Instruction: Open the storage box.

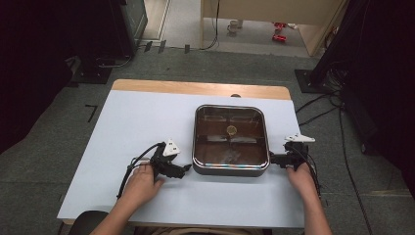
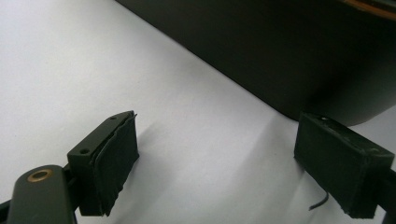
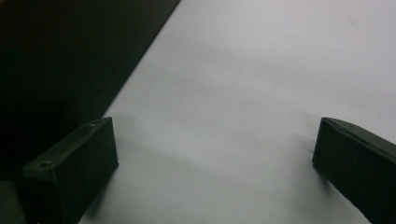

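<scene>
A square metal pan (image 1: 230,166) with a dark inside stands on the white table cover, a small round yellowish piece (image 1: 231,129) at its middle. My left gripper (image 1: 185,170) lies low on the cover just left of the pan's near left corner, jaws open and empty. In the left gripper view that gripper (image 2: 233,172) has the pan's dark wall (image 2: 280,56) just ahead and white cover between the pads. My right gripper (image 1: 272,159) sits against the pan's right side, pointing at it. The right gripper view shows that gripper (image 3: 215,168) open over bare cover, the pan's wall (image 3: 56,60) at left.
The white cover (image 1: 137,127) spreads over a wooden table whose far edge (image 1: 195,88) shows bare. Dark stands and cables sit on the grey floor to the left and right. Cables trail from both grippers toward the near edge.
</scene>
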The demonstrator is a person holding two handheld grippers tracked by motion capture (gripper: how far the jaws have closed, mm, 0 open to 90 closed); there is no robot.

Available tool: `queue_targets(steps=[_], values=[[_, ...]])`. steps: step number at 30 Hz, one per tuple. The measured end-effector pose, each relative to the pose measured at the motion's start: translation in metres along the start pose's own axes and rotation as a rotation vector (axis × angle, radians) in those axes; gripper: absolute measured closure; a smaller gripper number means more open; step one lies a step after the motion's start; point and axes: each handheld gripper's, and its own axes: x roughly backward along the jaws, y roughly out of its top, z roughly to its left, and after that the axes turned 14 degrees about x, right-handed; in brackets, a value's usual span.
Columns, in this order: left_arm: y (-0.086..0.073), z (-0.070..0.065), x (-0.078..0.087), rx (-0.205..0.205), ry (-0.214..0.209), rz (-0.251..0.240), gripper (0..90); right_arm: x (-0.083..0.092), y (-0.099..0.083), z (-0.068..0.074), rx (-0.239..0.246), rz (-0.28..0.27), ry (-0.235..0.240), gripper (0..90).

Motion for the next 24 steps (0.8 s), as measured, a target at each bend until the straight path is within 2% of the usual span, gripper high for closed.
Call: queue_targets(steps=[24], values=[[0.0002,-0.0007,-0.0003,0.003,0.006,0.003,12.6,0.0000,0.0000,0.0001,0.000,0.000,-0.001,0.0]])
